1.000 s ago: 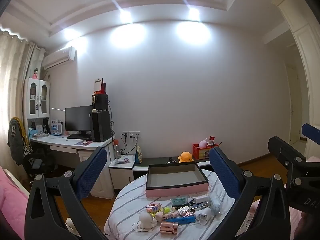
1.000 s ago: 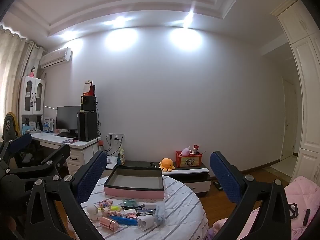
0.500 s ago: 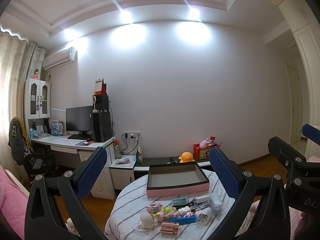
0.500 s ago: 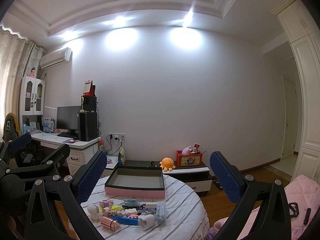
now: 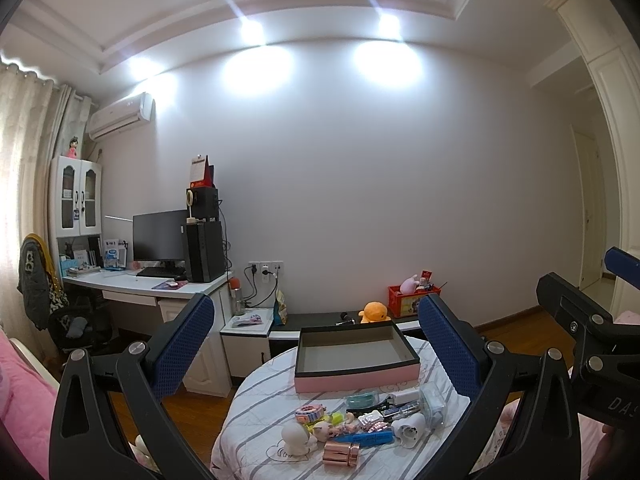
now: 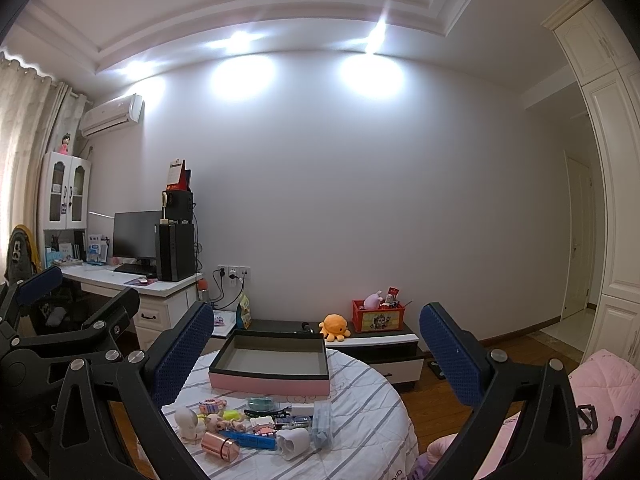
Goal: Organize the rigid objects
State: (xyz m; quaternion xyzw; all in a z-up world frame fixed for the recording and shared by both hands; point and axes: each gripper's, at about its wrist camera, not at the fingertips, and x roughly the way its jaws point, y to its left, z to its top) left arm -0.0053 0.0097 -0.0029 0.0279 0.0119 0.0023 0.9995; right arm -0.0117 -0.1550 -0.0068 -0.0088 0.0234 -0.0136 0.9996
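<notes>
While both the left gripper (image 5: 314, 344) and the right gripper (image 6: 316, 350) hang wide open and hold nothing, the small toys (image 5: 352, 426) lie on the round table (image 5: 256, 412), just in front of the pink box (image 5: 356, 356).

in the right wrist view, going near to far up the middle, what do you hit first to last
rose-gold tube → blue bar → teal ring → pink box → low cabinet → orange plush on it → wall

Black gripper (image 5: 316, 344) frames, blue textured pads (image 5: 182, 346).
</notes>
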